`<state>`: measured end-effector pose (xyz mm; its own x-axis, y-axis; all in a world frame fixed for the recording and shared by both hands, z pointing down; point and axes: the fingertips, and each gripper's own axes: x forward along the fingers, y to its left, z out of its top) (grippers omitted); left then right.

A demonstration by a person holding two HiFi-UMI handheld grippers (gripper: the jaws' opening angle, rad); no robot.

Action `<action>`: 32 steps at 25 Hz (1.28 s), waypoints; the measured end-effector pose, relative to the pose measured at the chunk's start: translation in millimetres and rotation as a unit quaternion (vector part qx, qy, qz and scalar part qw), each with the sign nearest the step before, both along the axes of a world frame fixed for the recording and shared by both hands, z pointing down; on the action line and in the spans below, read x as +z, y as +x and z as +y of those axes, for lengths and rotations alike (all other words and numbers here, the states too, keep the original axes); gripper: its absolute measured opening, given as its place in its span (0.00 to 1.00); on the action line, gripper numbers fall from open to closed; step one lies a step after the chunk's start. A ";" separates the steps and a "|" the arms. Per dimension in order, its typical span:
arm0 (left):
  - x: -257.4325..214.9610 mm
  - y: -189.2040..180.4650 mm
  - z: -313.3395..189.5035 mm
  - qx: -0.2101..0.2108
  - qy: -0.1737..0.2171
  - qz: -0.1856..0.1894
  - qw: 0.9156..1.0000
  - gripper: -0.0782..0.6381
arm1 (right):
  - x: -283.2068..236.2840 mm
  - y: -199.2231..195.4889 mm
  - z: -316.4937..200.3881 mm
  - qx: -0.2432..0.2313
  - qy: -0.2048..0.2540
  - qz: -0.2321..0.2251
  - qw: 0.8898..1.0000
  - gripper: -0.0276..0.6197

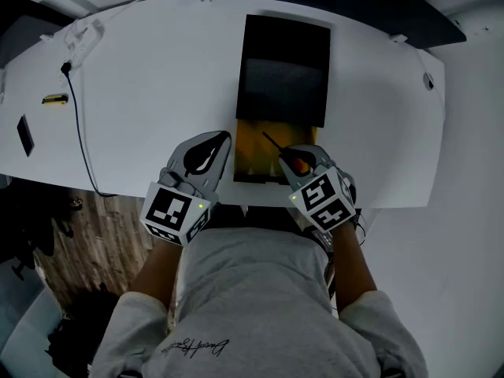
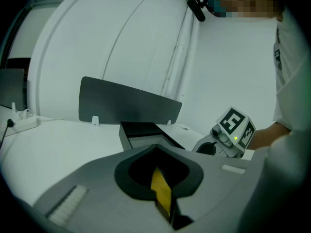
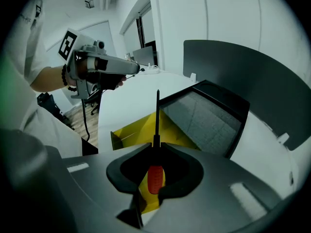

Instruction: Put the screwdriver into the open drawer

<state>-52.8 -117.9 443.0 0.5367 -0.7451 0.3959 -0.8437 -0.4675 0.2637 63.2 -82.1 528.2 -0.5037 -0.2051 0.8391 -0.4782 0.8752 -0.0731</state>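
White table [image 1: 142,77], a cable [image 1: 79,124] trailing at its left. Left gripper [image 1: 226,136]: fingers together, nothing clamped, tips just beside the yellow open drawer [image 1: 250,148]. Screwdriver [image 1: 276,143]: red handle clamped between the fingers of the right gripper [image 1: 288,153], shaft jutting beyond the tips, over the drawer. Status: carried, not yet released; lowering and letting go remain. Drawer floor largely hidden beneath the grippers; inside of the black cabinet [image 1: 283,69] unseen.

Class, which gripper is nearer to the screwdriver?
Right. The right gripper is shut on the screwdriver, above the yellow drawer; the left gripper sits across the drawer, at its left edge.
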 end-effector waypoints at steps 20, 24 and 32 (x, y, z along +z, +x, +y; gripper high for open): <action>22.0 -14.7 -1.3 -0.007 -0.019 0.008 1.000 0.11 | 35.7 -2.9 -2.0 -0.012 -0.033 0.051 0.998 0.16; 24.9 -14.9 0.7 -0.007 -0.021 0.008 1.000 0.11 | 41.9 -3.1 0.2 -0.013 -0.042 0.058 0.997 0.16; 27.3 -18.3 1.3 -0.007 -0.024 0.012 1.000 0.11 | 49.7 -7.6 1.8 -0.015 -0.059 0.070 0.996 0.16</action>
